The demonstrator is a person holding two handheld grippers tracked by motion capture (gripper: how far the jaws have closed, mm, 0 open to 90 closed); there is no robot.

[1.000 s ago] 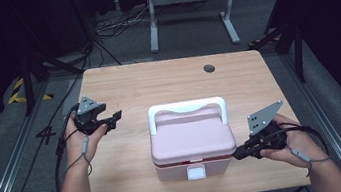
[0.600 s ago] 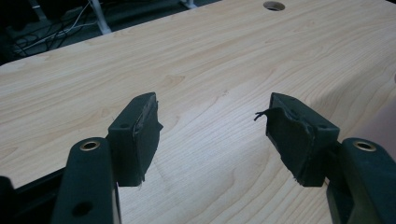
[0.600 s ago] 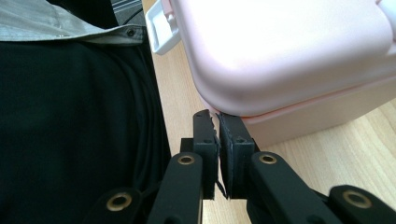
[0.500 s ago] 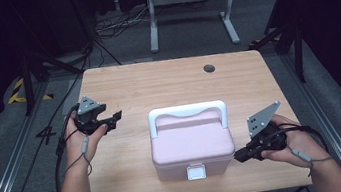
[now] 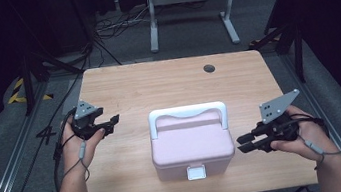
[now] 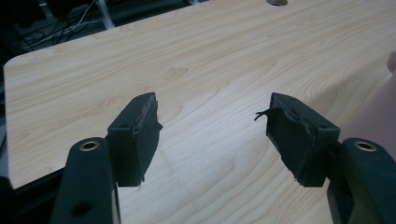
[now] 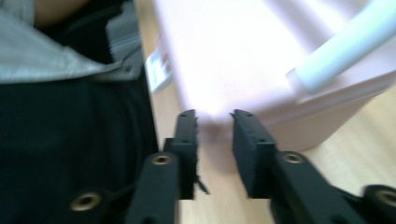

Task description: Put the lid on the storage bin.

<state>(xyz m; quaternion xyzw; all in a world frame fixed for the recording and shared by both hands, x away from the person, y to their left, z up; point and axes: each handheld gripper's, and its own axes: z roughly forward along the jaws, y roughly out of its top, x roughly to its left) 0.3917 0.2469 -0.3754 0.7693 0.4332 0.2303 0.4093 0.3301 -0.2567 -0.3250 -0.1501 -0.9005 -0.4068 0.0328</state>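
Two claws: one in each of the person's hands, both over the wooden counter (image 5: 167, 84).
Box: pink lidded box (image 5: 190, 146) with a white handle (image 5: 187, 112) lying across its lid and a white latch (image 5: 196, 172) on the front; sits near the counter's front edge, about midway between the hands.
Left claw (image 5: 112, 123): held by the left hand (image 5: 78, 142) near the counter's left edge, well apart from the box; jaws spread wide, nothing between them. In the left gripper view the pads (image 6: 140, 133) hang over bare wood.
Right claw (image 5: 244, 144): held by the right hand (image 5: 305, 137) just beside the box's right side, pointing at it; jaws narrowly parted, nothing gripped.
Right gripper view: blurred; tips look close to the box's lower corner, contact cannot be told.
Counter extras: round dark hole (image 5: 209, 68) near the far edge.
Background: white metal frame (image 5: 190, 2) and cables (image 5: 108, 26) on the floor beyond the counter.
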